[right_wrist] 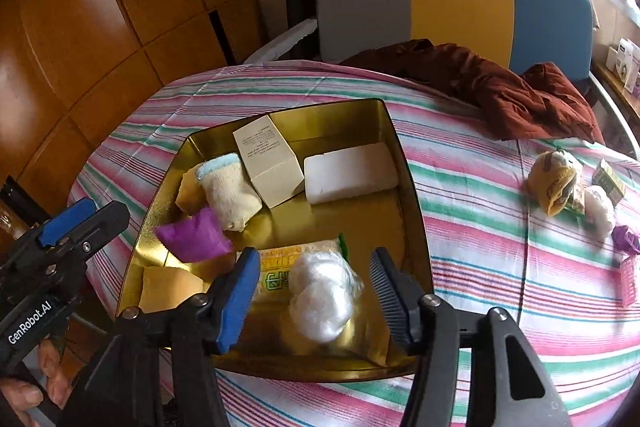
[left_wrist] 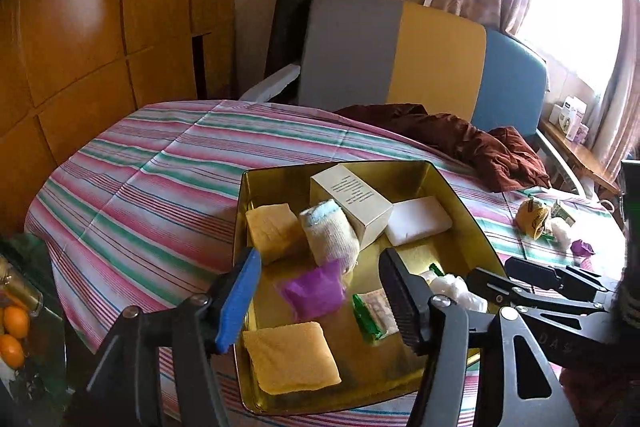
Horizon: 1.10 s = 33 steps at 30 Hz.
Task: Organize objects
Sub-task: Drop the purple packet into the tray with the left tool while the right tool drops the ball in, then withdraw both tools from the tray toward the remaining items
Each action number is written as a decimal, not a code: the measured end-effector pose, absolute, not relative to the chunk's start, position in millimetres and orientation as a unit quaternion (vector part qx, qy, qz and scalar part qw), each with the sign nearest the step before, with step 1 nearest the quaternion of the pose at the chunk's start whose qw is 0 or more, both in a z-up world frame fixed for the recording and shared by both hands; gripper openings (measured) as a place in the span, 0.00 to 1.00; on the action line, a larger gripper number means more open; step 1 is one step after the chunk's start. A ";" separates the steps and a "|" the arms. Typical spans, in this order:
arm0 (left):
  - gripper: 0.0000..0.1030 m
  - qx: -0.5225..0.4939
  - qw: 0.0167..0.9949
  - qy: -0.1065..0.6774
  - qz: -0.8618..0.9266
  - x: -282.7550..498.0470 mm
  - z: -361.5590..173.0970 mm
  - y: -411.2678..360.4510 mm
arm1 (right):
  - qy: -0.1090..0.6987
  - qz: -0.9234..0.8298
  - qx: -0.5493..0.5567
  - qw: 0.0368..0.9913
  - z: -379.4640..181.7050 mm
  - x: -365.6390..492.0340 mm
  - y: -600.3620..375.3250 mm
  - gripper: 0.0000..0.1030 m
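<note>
1. In the left wrist view, the left gripper [left_wrist: 320, 291] fills the lower centre with its jaws spread wide and nothing between them.
2. Beneath it sits the shallow gold metal tray [left_wrist: 472, 223] on the pink-and-green striped tablecloth [left_wrist: 140, 179].
3. The tray holds a purple sachet [left_wrist: 314, 289] at centre, a rolled cream sock [left_wrist: 330, 233] above it, a cream cardboard box [left_wrist: 352, 203] and a white foam block [left_wrist: 418, 221] towards the upper right, and a yellow sponge [left_wrist: 292, 355] at the bottom.
4. In the right wrist view, the right gripper [right_wrist: 316, 291] hangs wide open and empty at lower centre.
5. Between its fingers, lying in the tray [right_wrist: 412, 195], appears a clear bag of white cotton balls [right_wrist: 322, 293].
6. At right, outside the tray, a small yellow pouch [right_wrist: 554, 183] lies on the cloth [right_wrist: 480, 267].
</note>
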State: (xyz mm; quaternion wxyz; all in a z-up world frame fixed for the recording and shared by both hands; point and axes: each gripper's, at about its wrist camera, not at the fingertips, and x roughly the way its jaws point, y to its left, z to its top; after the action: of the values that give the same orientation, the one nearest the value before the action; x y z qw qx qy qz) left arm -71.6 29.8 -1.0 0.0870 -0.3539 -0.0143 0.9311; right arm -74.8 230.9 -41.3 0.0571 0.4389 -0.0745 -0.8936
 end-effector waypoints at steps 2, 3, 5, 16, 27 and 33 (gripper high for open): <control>0.63 -0.353 0.088 -0.014 0.932 -69.8 -0.5 31.0 | -0.078 -0.894 0.438 0.056 -40.6 -72.6 230.8 0.56; 0.65 -0.352 0.088 -0.016 0.932 -68.7 0.0 30.9 | -0.078 -0.895 0.437 0.053 -40.3 -71.3 230.6 0.56; 0.67 -0.347 0.087 -0.016 0.933 -66.3 1.3 31.5 | -0.078 -0.897 0.433 0.050 -38.4 -67.8 229.5 0.57; 0.74 -0.334 0.091 -0.013 0.938 -55.5 7.4 35.2 | -0.047 -0.914 0.403 0.029 -26.5 -54.0 218.6 0.57; 0.74 -0.327 0.099 0.000 0.940 -48.0 10.4 42.4 | -0.050 -0.919 0.391 0.016 -22.0 -45.7 225.2 0.58; 0.74 -0.329 0.112 0.013 0.938 -44.5 10.9 53.0 | -0.055 -0.921 0.385 0.007 -19.3 -40.8 234.9 0.58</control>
State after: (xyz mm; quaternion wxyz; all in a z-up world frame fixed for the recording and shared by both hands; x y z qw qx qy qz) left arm -44.5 53.0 10.9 0.1119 -0.3288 0.0126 0.9377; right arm -40.8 234.9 -19.3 0.0070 0.3854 -0.0552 -0.9211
